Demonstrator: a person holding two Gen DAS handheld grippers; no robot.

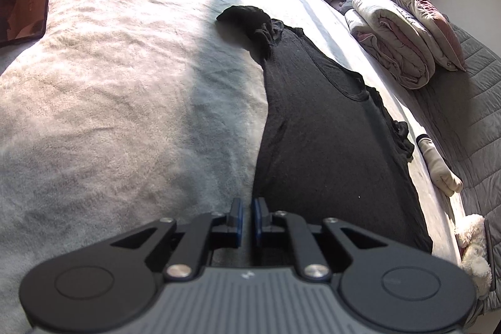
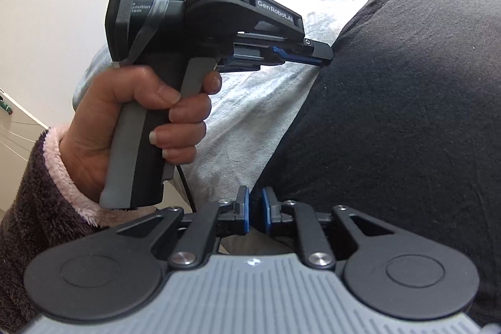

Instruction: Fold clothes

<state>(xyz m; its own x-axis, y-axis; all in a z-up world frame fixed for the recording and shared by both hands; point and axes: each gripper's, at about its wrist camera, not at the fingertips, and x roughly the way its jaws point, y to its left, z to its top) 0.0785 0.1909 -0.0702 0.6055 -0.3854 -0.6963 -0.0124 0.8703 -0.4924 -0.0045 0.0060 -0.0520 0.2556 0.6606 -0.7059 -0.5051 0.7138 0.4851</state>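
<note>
Both the left claw [image 1: 246, 213] and right claw [image 2: 255, 210] pinch the near hem of the black shirt [image 1: 319, 127], which stretches toward 1 o'clock across the bed [image 1: 125, 83].

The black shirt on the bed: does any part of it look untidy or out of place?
Yes. The black shirt lies mostly flat on the bed, but its far sleeve is bunched into a crumpled lump, and its right edge is rumpled too.
</note>
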